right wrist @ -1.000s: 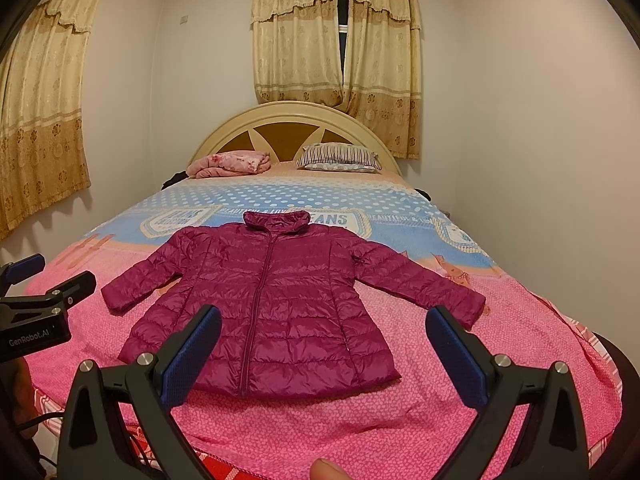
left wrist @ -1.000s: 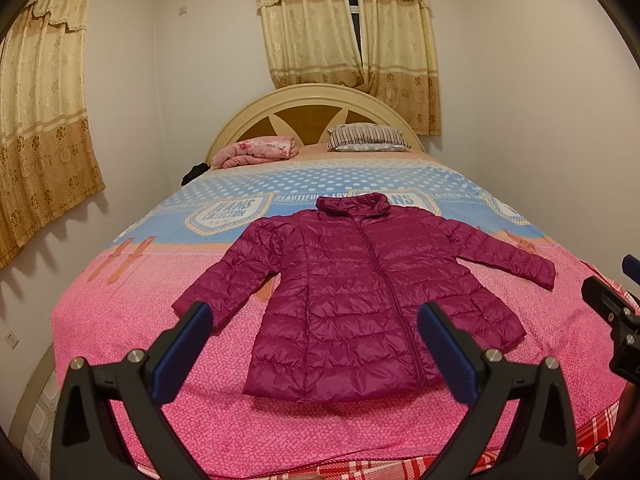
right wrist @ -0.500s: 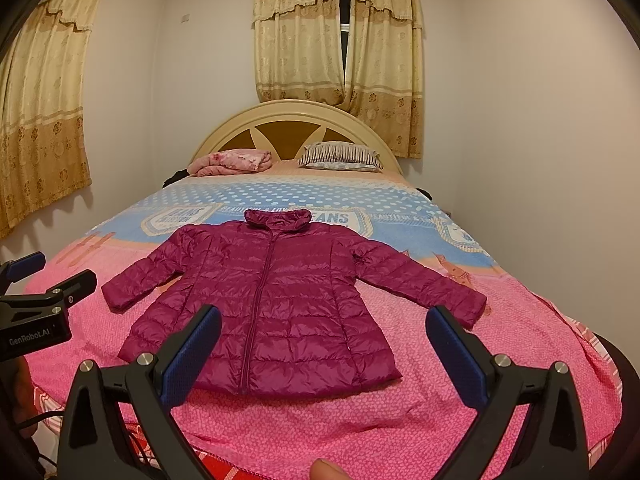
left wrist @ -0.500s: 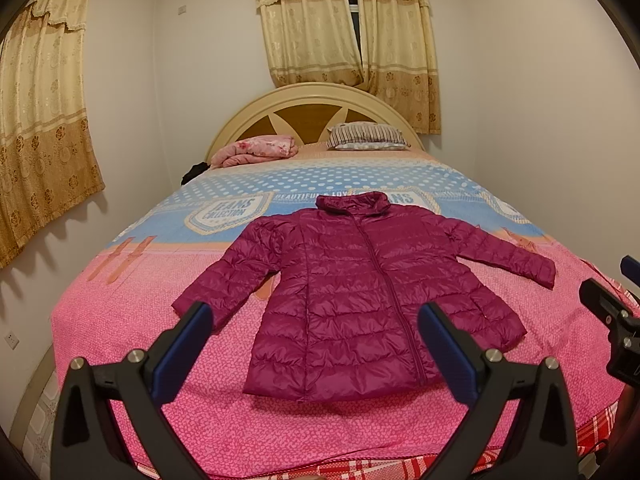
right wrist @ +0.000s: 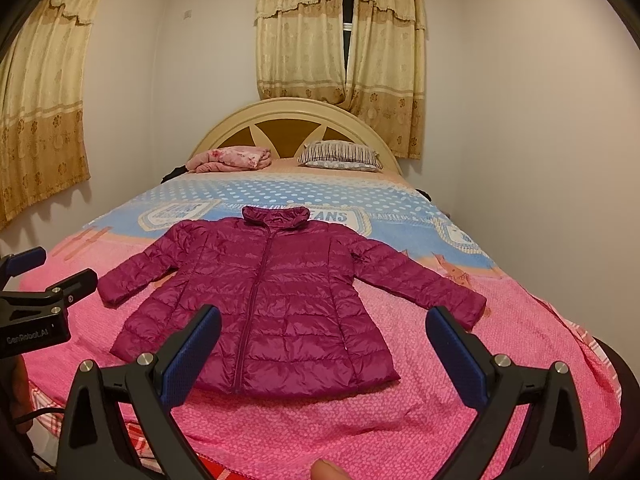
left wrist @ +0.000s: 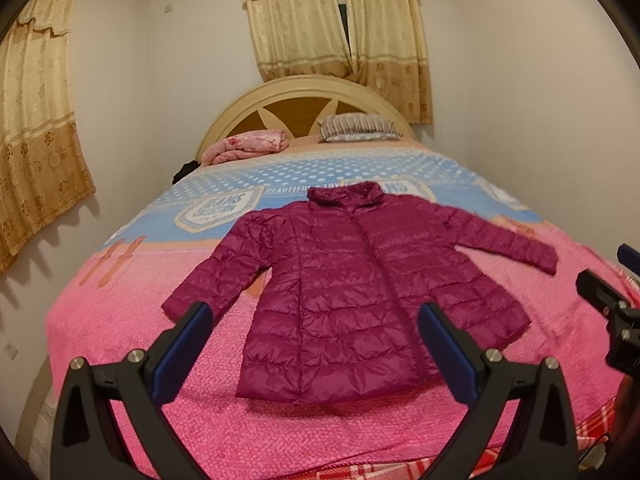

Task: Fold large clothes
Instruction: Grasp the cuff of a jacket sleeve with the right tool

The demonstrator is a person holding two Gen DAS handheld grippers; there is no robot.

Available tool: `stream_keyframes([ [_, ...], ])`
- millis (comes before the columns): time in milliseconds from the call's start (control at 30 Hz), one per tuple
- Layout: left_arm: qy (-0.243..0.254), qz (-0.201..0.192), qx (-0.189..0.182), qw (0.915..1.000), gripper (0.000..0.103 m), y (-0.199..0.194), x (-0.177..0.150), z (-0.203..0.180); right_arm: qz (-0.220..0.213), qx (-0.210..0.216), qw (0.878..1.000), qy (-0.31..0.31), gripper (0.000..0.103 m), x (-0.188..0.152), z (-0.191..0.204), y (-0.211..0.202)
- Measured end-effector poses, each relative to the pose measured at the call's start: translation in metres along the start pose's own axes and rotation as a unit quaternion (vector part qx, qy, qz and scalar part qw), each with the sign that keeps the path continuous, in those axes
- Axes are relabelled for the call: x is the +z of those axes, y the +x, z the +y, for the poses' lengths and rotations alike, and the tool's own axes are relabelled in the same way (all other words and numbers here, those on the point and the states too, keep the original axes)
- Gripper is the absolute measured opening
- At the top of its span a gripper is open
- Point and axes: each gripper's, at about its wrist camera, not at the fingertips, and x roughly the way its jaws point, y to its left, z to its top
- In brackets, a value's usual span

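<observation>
A magenta puffer jacket lies flat and face up on the bed, zipped, both sleeves spread out, collar toward the headboard. It also shows in the right wrist view. My left gripper is open and empty, held above the foot of the bed before the jacket's hem. My right gripper is open and empty, also before the hem. Each gripper shows at the edge of the other's view: the right one, the left one.
The bed has a pink and blue cover. A folded pink blanket and a striped pillow lie by the headboard. Walls stand close on both sides, with curtains on the left and behind.
The left wrist view has shifted slightly, so the jacket sits a little lower and closer. The right gripper has barely moved. Both stay open.
</observation>
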Motion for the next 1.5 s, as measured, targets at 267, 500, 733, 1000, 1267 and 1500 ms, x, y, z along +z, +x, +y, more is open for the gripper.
stream_keyframes([
  [267, 0.012, 0.028, 0.016, 0.9994, 0.103, 0.062, 0.007, -0.002, 0.071, 0.018, 0.995, 0.074, 0.102, -0.022, -0.050, 0.091],
  [500, 0.021, 0.058, 0.012, 0.9980, 0.103, 0.127, 0.011, -0.010, 0.132, -0.010, 0.978, 0.162, 0.102, -0.049, -0.119, 0.172],
  [733, 0.033, 0.092, 0.008, 0.9952, 0.103, 0.191, 0.012, -0.022, 0.156, -0.048, 0.961, 0.222, 0.091, -0.059, -0.183, 0.232],
  [1000, 0.056, 0.103, 0.012, 0.9930, 0.103, 0.232, 0.013, -0.037, 0.151, -0.084, 0.936, 0.307, 0.077, -0.060, -0.259, 0.261],
  [1267, 0.049, 0.126, 0.008, 0.9909, 0.103, 0.255, 0.011, -0.041, 0.164, -0.100, 0.916, 0.351, 0.076, -0.062, -0.305, 0.288],
  [1500, 0.053, 0.137, 0.010, 0.9892, 0.103, 0.265, 0.011, -0.042, 0.181, -0.090, 0.936, 0.287, 0.021, -0.051, -0.299, 0.315],
])
